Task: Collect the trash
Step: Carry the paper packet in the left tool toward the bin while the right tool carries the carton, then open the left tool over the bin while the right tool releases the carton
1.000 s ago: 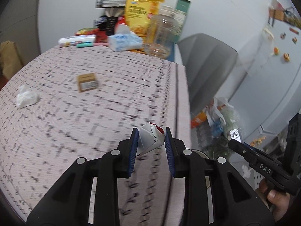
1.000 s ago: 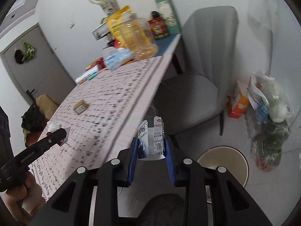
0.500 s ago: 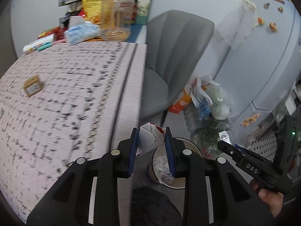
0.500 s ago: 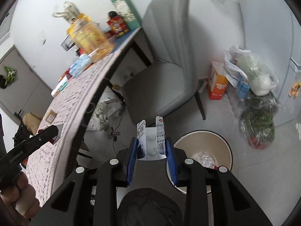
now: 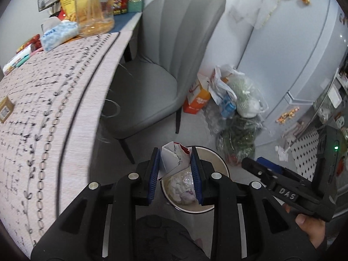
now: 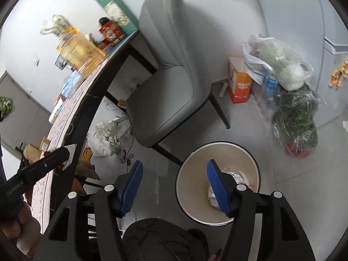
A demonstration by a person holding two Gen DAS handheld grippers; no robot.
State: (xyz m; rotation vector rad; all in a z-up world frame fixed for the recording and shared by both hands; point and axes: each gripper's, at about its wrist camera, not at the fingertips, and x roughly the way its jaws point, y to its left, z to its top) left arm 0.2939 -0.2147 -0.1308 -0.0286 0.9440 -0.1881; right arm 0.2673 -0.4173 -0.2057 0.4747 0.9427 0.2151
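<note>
— Holding anything on the left?

— I'm pinching a crumpled wrapper [image 5: 174,160] between the blue pads [image 5: 154,174] of the left gripper [image 5: 175,175]. The wrapper is white with a red edge, and it's sticking up past the fingertips. It's hanging over the bin [image 5: 221,165], toward the bin's 10 o'clock rim.

— And the right?

— I'm keeping the right gripper [image 6: 175,189] spread wide with nothing between its fingers. Its right pad [image 6: 217,187] is sitting over the bin [image 6: 191,174], and its left pad is over bare floor at the bin's 9 o'clock.

— What's lying in the bin?

— I'm seeing crumpled white and clear scraps [image 6: 235,176] on the bottom. I can't make out single pieces.

— Anything close by?

— A grey chair [image 6: 169,87] is standing at the bin's 11 o'clock, tucked beside the table [image 5: 43,108]. Bags [image 6: 289,100] and an orange carton [image 6: 239,84] are leaning near the wall at 1 o'clock, well apart from the bin.
</note>
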